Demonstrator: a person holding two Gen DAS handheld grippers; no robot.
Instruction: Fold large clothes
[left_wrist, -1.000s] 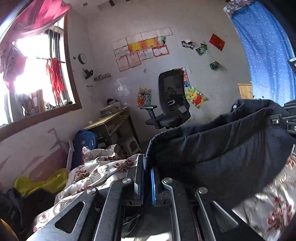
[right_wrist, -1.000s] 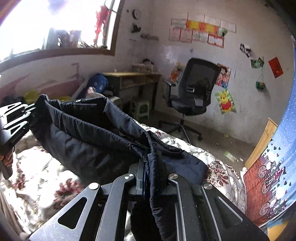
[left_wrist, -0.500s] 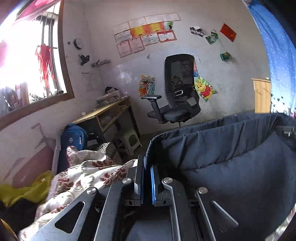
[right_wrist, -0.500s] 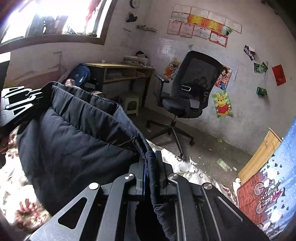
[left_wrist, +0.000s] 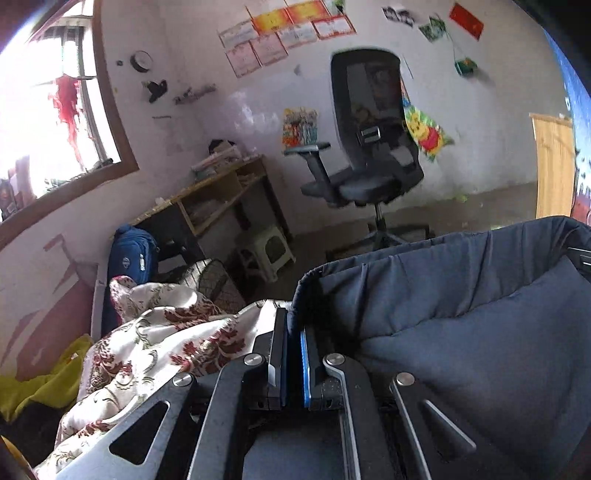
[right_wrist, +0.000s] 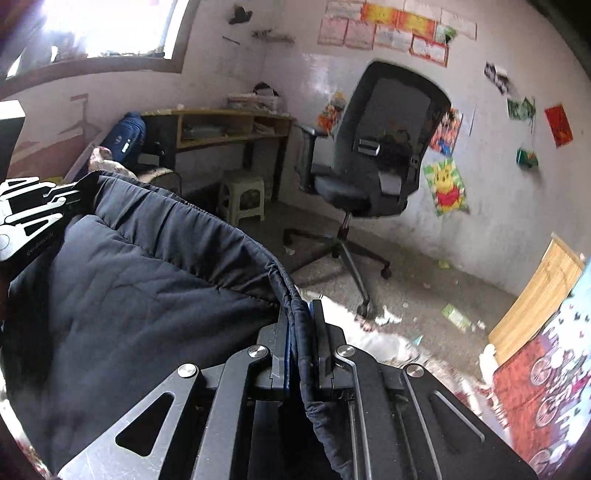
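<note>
- The left gripper (left_wrist: 293, 354) has its fingers closed on one end of the top edge of the dark navy quilted padded garment (left_wrist: 461, 332); only a thin hem sits between the pads, so a sharp tug could pull it free and drop that end.
- The right gripper (right_wrist: 300, 347) likewise clamps the other end of the edge, where the fabric bunches thickly and hangs down past the fingers; an uneven bite like this could creep out under the garment's weight.
- The garment hangs stretched between the two grippers, held up in the air above the bed with the white and red floral bedspread (left_wrist: 155, 343), which lies at 9 o'clock of the left gripper. If one hand lowers faster than the other, the fold line would likely land skewed.
- The padded cloth looks bulky and springy, so a fold may bounce open unless pressed flat.
- The lower part of the garment is out of view; it may drag on the bed and crumple.
- The black mesh office chair (right_wrist: 373, 162) stands well apart at 12 o'clock and seems no hazard.
</note>
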